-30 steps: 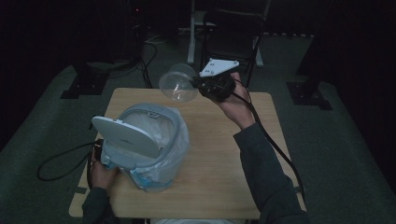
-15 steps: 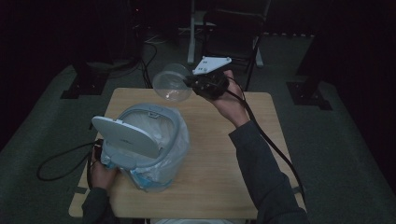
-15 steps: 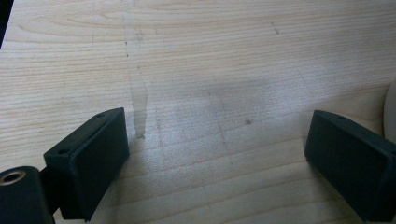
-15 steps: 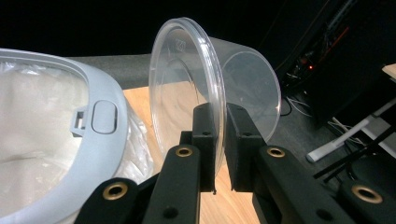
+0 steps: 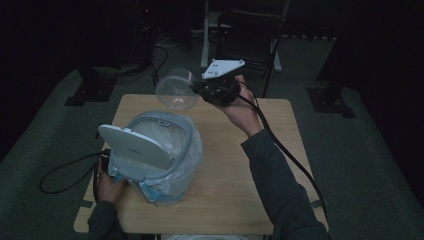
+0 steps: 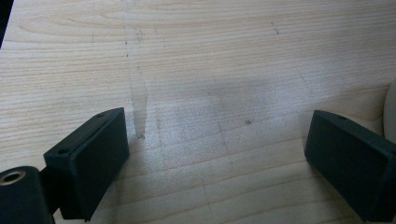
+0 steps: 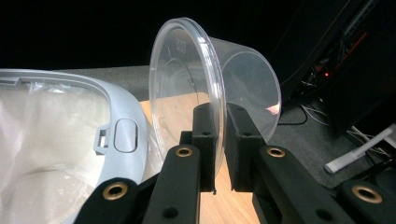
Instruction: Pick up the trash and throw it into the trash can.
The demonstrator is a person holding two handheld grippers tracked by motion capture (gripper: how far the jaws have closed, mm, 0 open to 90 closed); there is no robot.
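A clear plastic tub [image 5: 176,90] [image 7: 215,88] hangs in the air above the far side of the table, tipped on its side. My right gripper [image 5: 200,91] [image 7: 219,140] is shut on the tub's rim, one jaw inside and one outside. Just below and left of it stands a small white bin [image 5: 155,155] [image 7: 70,140] lined with a clear bag, its lid [image 5: 135,145] raised. My left gripper [image 5: 102,167] [image 6: 219,154] rests low at the table's left edge beside the bin, jaws wide apart over bare wood with nothing between them.
The wooden table [image 5: 240,165] has free room on its right half. Cables trail off the left edge [image 5: 60,172] and along the right forearm. A chair [image 5: 250,45] and stand bases sit on the dark floor behind the table.
My right gripper has carried the tub left and slightly nearer the open bin, tipping it further. The left hand and the bin have stayed put.
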